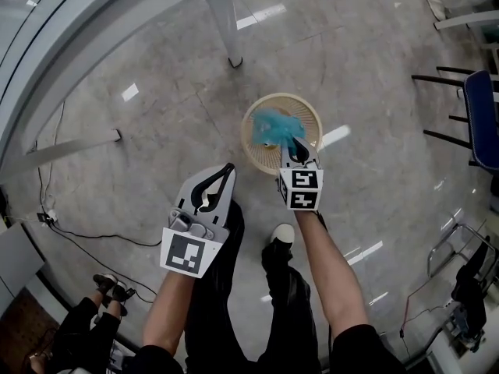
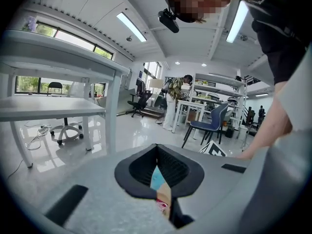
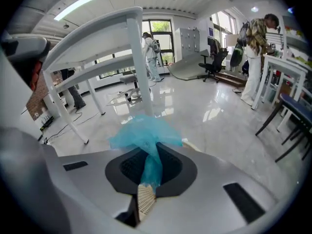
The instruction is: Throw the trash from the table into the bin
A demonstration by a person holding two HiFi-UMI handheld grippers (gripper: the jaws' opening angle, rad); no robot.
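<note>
Floor (image 1: pixel 156 131): grey, polished stone-look tiles that mirror the ceiling lights. It fills most of the head view.
Room: an open office with strip lights overhead, windows along one wall and white desks. People stand at the far end in both gripper views.
Worktop (image 3: pixel 92 35): a white table on slim legs to the left of the right gripper view. One table leg (image 1: pixel 222 22) meets the floor beyond the bin, apart from it.
Blue chair (image 1: pixel 482 119): at the right edge on dark legs, well apart from the bin.
Person's legs (image 1: pixel 226 302): in dark trousers, directly under both arms. One pale shoe (image 1: pixel 282 234) is planted just short of the bin.
Seated person (image 1: pixel 86 326): in the lower left corner with sandalled feet, well away.
Bin (image 1: pixel 261 158): a round cream basket with a mesh wall, standing on the floor ahead of the shoe.
Left gripper (image 1: pixel 228 170): to the left of the bin, jaws closed tip to tip. A thin sliver of blue and tan shows in the gap behind the tips, and I cannot tell what it is.
Right gripper (image 1: pixel 299 148): at the bin's near rim, clenched on the trash.
Blue trash (image 1: pixel 274 127): a crumpled, thin blue sheet pinched by its tail. It billows out ahead of the jaws over the bin's mouth.
Cable (image 1: pixel 101 244): a thin black line trailing across the floor at the left.
</note>
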